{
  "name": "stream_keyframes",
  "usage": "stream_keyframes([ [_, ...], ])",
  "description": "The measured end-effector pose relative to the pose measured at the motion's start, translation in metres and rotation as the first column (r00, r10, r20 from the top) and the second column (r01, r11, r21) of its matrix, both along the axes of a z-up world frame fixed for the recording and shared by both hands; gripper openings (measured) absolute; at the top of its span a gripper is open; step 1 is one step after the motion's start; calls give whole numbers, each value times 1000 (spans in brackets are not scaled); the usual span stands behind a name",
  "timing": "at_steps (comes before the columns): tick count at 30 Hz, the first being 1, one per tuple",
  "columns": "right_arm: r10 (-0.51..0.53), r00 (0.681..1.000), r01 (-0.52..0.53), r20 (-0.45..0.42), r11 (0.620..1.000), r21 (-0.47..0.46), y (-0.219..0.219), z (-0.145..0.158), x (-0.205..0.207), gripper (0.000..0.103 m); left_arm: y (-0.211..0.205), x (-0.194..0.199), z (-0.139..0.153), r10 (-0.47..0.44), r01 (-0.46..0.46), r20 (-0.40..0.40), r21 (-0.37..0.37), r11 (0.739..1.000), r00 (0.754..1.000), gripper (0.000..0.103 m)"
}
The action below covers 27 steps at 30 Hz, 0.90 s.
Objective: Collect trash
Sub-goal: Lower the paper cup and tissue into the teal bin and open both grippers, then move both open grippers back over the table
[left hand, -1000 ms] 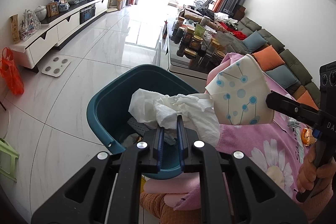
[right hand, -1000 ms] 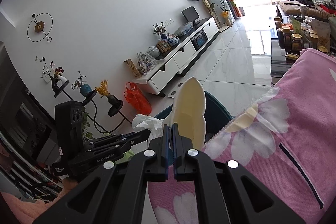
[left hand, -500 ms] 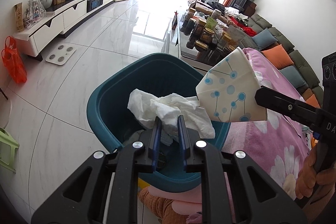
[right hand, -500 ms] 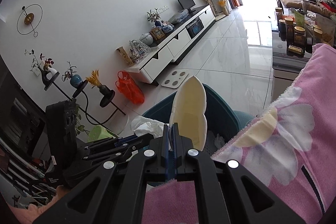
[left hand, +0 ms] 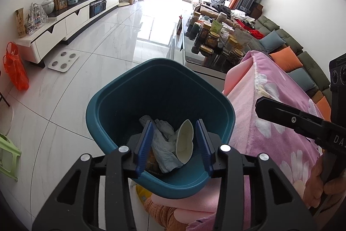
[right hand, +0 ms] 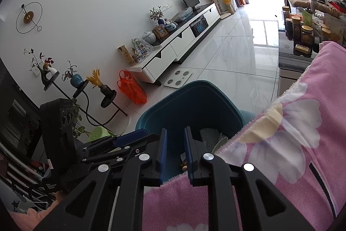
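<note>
The left gripper (left hand: 174,144) and right gripper (right hand: 174,152) are hanging spread and empty over the teal bin (left hand: 103,118), jaws having just been opening. The tissue (left hand: 161,144) and paper cup (left hand: 185,144) are lying inside; further trash is not showing.

Your trash now lies in the teal bin.

You can see the teal plastic bin (left hand: 121,105) standing upright and open-topped on the pale tiled floor, just beside the pink flowered blanket's edge. Inside it, your crumpled white tissue (left hand: 164,144) sprawls across the bottom, and the squashed white paper cup (left hand: 183,142) leans against it on its side, mouth facing up. From the right wrist view, only the bin's (right hand: 194,101) rim and a little of the inside show.
</note>
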State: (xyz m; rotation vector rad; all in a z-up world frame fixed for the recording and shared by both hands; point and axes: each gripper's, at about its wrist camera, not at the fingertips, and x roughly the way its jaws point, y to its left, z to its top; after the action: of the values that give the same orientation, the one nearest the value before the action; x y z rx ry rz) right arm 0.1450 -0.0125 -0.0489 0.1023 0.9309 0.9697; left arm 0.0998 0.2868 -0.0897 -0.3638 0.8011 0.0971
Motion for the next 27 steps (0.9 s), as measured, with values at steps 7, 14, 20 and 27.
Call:
stream_keyframes([
  [7, -27, 997, 25, 72, 999, 30, -52, 20, -25, 37, -36, -25, 38, -94, 88, 129, 52, 995, 987, 59],
  [14, -145, 984, 139, 103, 988, 62, -127, 34, -41, 41, -101, -30, 56, -251, 244, 186, 59, 968, 950, 63],
  [20, -281, 952, 277, 123, 960, 51, -195, 33, -51, 43, -168, -14, 52, -391, 389, 167, 50, 920, 905, 64],
  [27, -426, 895, 428, 127, 904, 18, -263, 28, -43, 44, -240, 13, 48, -514, 513, 147, 47, 857, 845, 64],
])
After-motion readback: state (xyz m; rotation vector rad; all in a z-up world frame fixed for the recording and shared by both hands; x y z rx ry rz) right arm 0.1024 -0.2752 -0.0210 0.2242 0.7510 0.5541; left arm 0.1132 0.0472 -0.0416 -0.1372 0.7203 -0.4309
